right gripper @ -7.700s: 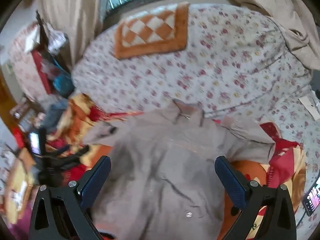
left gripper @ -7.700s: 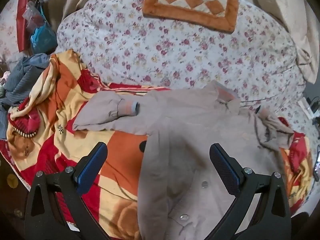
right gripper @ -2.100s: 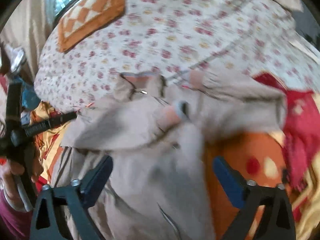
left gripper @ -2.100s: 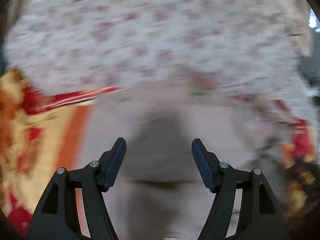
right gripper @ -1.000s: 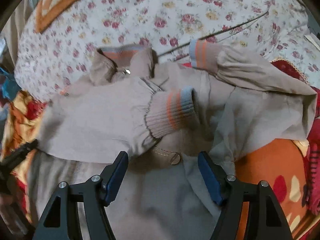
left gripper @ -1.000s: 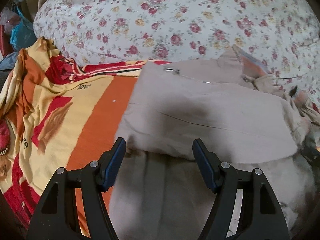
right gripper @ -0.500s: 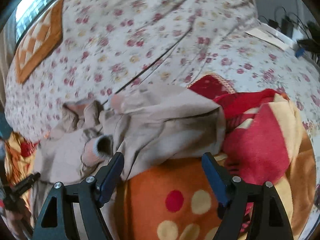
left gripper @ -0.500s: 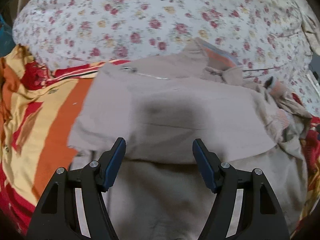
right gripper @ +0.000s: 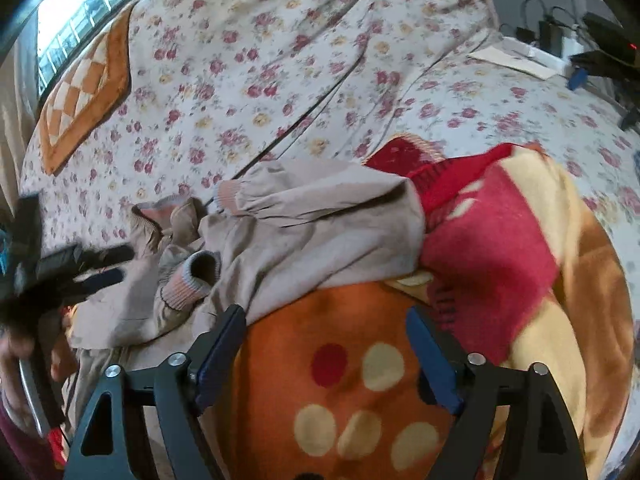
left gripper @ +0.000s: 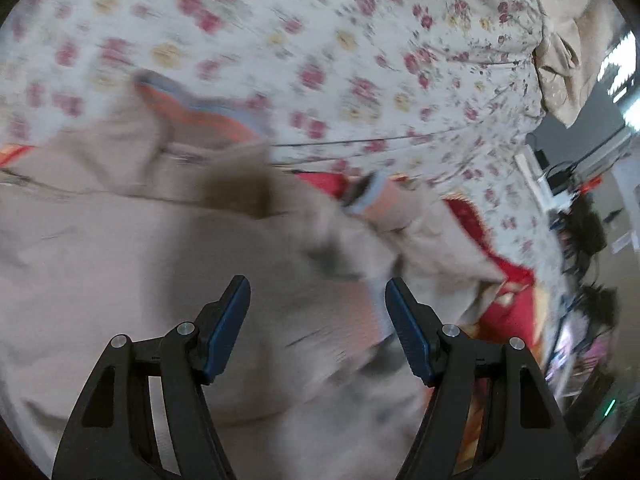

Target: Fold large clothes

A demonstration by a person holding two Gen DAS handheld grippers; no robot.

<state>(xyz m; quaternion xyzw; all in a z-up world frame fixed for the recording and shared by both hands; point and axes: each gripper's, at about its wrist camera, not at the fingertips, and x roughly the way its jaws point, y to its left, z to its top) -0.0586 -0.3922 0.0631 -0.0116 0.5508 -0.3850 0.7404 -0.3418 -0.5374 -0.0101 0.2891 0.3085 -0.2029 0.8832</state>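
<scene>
A beige jacket (left gripper: 120,248) lies on the bed, its left sleeve folded across the body. The striped collar (left gripper: 200,114) sits at the top, one ribbed cuff (left gripper: 372,196) beyond it. My left gripper (left gripper: 318,292) hovers open over a second cuff (left gripper: 352,320) with nothing clamped; the view is blurred. In the right wrist view the jacket's right sleeve (right gripper: 320,216) lies bunched, with the folded sleeve's cuff (right gripper: 192,276) to its left. My right gripper (right gripper: 324,316) is over the orange blanket, jaws opening, nothing between them. The left gripper (right gripper: 112,265) shows at the left edge.
A red, orange and cream blanket (right gripper: 500,240) lies under and right of the jacket. Behind is a floral bedspread (right gripper: 280,60) with an orange checkered cushion (right gripper: 84,92). Cables and devices (right gripper: 592,48) sit past the bed's far right edge. A hand (right gripper: 24,344) holds the left gripper.
The left gripper has swung right across the jacket toward the cuffs, its view now blurred. The right gripper has moved right, off the jacket onto the blanket, and its jaws stand wider.
</scene>
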